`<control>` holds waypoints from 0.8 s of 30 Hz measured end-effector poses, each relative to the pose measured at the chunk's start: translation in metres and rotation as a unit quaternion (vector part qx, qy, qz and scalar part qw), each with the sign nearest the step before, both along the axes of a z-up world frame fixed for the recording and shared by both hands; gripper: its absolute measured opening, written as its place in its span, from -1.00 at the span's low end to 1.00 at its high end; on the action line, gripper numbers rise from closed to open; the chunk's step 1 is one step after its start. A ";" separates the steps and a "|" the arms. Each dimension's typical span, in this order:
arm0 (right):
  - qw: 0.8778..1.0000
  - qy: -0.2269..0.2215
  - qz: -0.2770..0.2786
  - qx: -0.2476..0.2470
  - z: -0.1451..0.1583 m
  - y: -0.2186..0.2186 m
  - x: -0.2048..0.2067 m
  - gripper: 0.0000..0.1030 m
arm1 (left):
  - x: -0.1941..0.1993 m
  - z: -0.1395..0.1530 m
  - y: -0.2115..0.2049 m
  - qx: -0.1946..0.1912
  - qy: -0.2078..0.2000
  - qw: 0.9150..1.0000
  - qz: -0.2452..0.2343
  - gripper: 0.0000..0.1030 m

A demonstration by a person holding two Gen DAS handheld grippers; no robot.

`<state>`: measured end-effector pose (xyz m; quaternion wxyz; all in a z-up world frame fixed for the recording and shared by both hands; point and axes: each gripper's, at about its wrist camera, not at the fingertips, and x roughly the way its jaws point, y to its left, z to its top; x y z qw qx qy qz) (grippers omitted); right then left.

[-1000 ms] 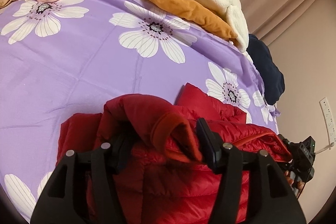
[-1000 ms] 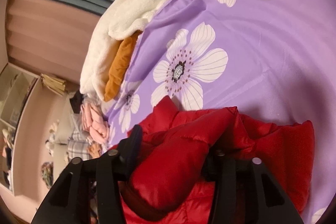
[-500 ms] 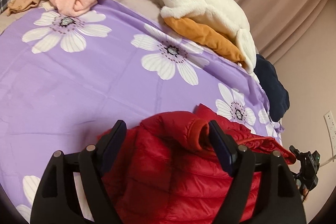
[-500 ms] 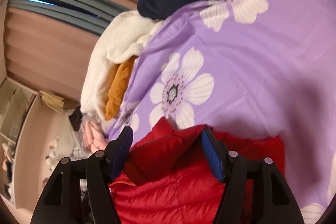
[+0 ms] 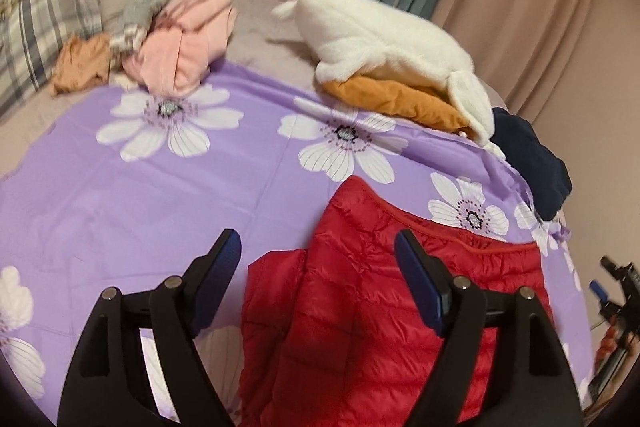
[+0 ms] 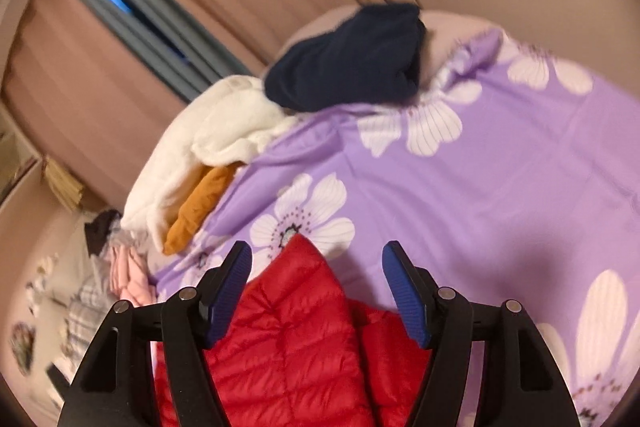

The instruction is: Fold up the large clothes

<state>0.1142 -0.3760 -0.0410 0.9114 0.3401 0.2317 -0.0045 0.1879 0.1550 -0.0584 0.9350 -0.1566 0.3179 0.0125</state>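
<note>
Fold just laid: jacket (image 5: 384, 311) flat at lower centre of frame. Left gripper (image 5: 316, 259) & right gripper (image 6: 316, 275) both spread, holding nothing. Next prob: regrip an edge for another fold.

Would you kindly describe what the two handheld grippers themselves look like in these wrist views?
Both the left gripper and the right gripper have matte black forked frames with silver pivot pins. Each finger ends in a dark blue pad, ribbed on the right gripper. No cables, markings or sleeves are visible.
</note>
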 end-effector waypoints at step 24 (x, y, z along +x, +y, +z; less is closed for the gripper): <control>0.951 0.074 0.203 -0.222 -0.061 0.166 -0.024 0.32 | -0.047 -0.068 -0.097 0.115 0.060 0.985 -0.115 0.54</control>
